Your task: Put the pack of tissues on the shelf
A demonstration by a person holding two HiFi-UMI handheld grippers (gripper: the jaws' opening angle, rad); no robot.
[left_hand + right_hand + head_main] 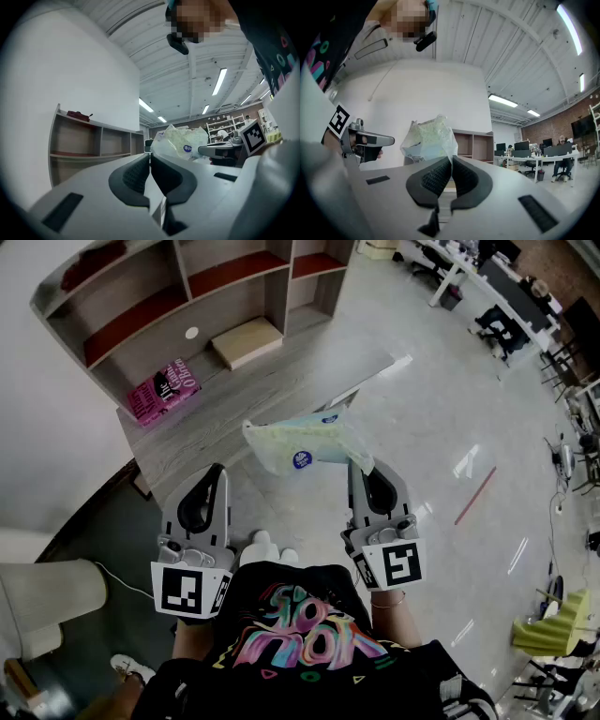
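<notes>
Left gripper (217,472): nearest the viewer, on the near side of the shelf and well apart from it; jaws pressed together with nothing between them.

Right gripper (357,465): also short of the shelf, level with the left one; jaws clamped tight on a thin corner of the pack's plastic wrap.

Pack of tissues (305,442): a soft, pale green and white pack with a blue round label. It hangs in the air just beyond the right gripper's tips, held by one end, above the floor at the near edge of the shelf's wooden ledge (246,401).

Shelf (277,298): open wooden unit with red-lined boards, beyond the pack.

On the ledge: a pink packet (165,390) to the left and a flat wooden block (246,340) further back, both well apart from the pack.

Step in hand: carrying; the pack is lifted but not yet placed.

Next move, as judged: reach forward over the ledge, lower the pack onto a bare board, then part the right jaws. The floppy wrap may swing.
</notes>
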